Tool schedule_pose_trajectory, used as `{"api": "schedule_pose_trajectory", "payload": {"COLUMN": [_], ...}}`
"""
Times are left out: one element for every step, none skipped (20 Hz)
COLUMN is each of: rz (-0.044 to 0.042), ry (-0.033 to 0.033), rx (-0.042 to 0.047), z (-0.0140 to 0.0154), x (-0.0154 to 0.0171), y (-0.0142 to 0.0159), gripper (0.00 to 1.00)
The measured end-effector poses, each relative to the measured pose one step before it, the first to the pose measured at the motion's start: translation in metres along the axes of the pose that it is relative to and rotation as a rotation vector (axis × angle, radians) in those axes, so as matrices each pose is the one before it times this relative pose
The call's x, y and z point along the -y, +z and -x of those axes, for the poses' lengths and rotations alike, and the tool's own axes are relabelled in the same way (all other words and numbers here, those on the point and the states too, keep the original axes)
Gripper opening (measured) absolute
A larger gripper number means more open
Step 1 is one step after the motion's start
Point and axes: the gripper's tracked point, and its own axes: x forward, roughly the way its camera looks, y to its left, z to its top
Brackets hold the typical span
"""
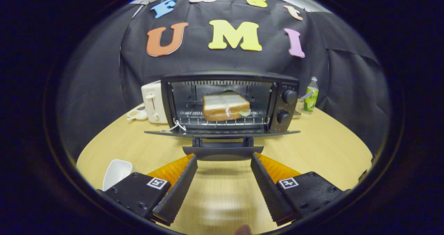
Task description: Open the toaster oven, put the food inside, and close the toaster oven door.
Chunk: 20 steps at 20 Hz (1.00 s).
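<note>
item: toaster oven (230, 103), black, standing on the wooden surface (322, 148) directly ahead of the tongs (223, 158). door (222, 133) was folded down flat toward the camera, its handle (222, 151) projecting forward and lying just ahead of, and between, the two fingertips. two round knobs (288, 96) sat on the panel at the oven's right side.

item: food, a sandwich (225, 106) of sliced bread in what looked like clear wrap, was resting on the wire rack (218, 119) inside the cavity. loading appeared done; the door was not yet closed.

item: tongs, spread wide apart, holding nothing, fingertips flanking the handle's ends without visible contact.

handling note: door judged stiff, hinged at its lower edge, light to moderate in weight; likely springs shut past halfway. best hold judged to be the handle bar at its middle, or a lift from beneath it. glass panel should not be pressed. the smooth handle may slip. sandwich judged soft, easily crushed.

adjacent: white pop-up toaster (152, 101) beside the oven's left; small green bottle (311, 96) beyond its right; white scoop-like dish (116, 172) near the left finger.
</note>
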Motion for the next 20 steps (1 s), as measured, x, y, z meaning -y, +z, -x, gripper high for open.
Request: {"api": "schedule_pose_trajectory", "payload": {"rz": [0.00669, 0.00701, 0.00800, 0.00278, -0.00305, -0.00370, 0.00317, 0.00029, -0.00696, -0.01129, -0.01385, -0.01804, -0.01143, 0.01967, 0.03755, 0.01446, -0.00986, -0.00296, 0.00768, 0.00506], "ry": [-0.00033, -0.00351, -0.00278, -0.00028, 0.00101, -0.00022, -0.00682, -0.00024, -0.00089, 0.00321, 0.01318, 0.01495, 0.01557, 0.01210, -0.00719, -0.00313, 0.00355, 0.00106, -0.00535, -0.00020], "rx": [0.03040, 0.03759, 0.03381, 0.02495, 0.02032, 0.02931, 0.02203, 0.01719, 0.01309, -0.00353, -0.01155, -0.02500, -0.03332, -0.03500, -0.03238, -0.02466, -0.02382, -0.01477, -0.00263, -0.00288], "z": [0.00043, -0.00229, 0.00012, 0.00060, 0.00347, 0.00437, 0.00503, 0.00522, 0.00474, 0.00448, 0.00577, 0.00479, 0.00139, -0.00620, -0.00967, -0.01143, -0.01070, -0.00765, -0.00702, -0.00432], "x": [0.00036, 0.00379, 0.00238, 0.00157, 0.00173, 0.00321, 0.00431, 0.00408, 0.00252, 0.00096, -0.00170, -0.00232, -0.00420, -0.00405, 0.00027, 0.00015, -0.00318, -0.00288, 0.00030, -0.00081], "y": [0.01324, 0.01343, 0.01362, 0.00969, 0.00936, 0.01176, 0.01047, 0.00708, 0.00546, 0.00062, -0.00538, -0.01171, -0.01776, -0.01889, -0.01334, -0.00989, -0.00754, -0.00414, -0.00157, -0.00112], "gripper": [1.00, 1.00, 1.00, 1.00, 1.00, 1.00, 1.00, 1.00, 1.00, 1.00, 1.00, 1.00, 1.00, 1.00, 1.00, 1.00, 1.00, 1.00, 1.00, 1.00]}}
